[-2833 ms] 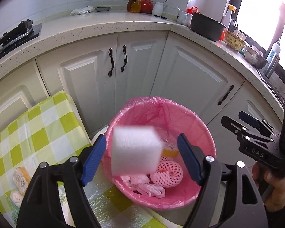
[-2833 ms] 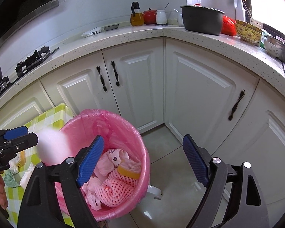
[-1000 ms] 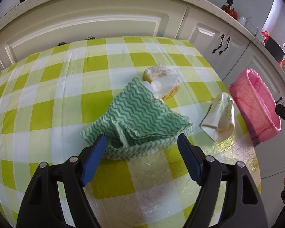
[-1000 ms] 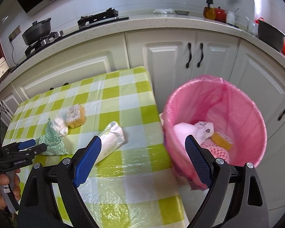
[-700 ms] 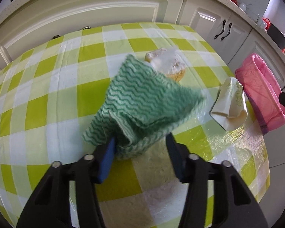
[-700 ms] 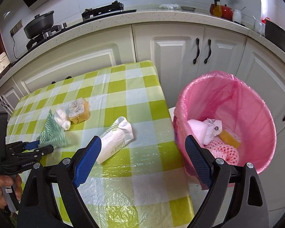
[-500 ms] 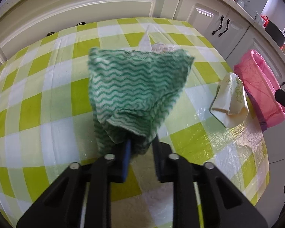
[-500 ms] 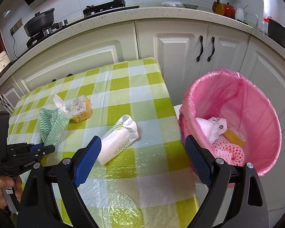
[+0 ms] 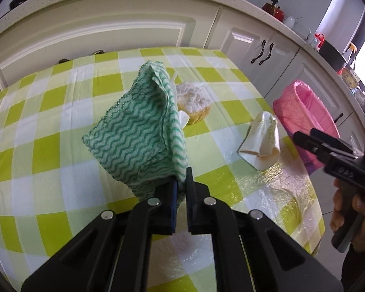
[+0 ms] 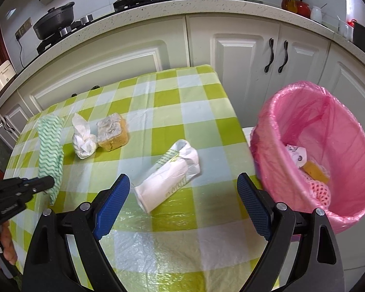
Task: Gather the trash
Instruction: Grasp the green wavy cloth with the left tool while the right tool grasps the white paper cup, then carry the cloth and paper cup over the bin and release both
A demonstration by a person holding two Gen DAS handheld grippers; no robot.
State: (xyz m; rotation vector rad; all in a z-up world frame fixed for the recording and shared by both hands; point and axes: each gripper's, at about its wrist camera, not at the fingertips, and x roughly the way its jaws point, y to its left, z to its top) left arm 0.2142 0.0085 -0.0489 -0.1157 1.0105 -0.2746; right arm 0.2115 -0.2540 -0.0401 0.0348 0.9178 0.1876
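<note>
Left hand-held gripper (image 9: 180,189): pinching the green cloth (image 9: 143,131), lifted above the worktop (image 9: 48,146)
Right hand-held gripper (image 10: 183,194): spread wide, holding nothing
Wrapper (image 10: 170,170): lies on the worktop
Sponge (image 10: 112,131): touching tissue (image 10: 84,141)
Bin (image 10: 314,150): beside the worktop

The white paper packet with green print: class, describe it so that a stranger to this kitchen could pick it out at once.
Start at the table with the green-and-white checked cloth and move to the edge nearest the pink-lined trash bin. The white paper packet with green print lies there on its side, apart from the other litter. Unlike the yellow sponge block and crumpled white tissue farther back, it is long and tube-like.
</note>
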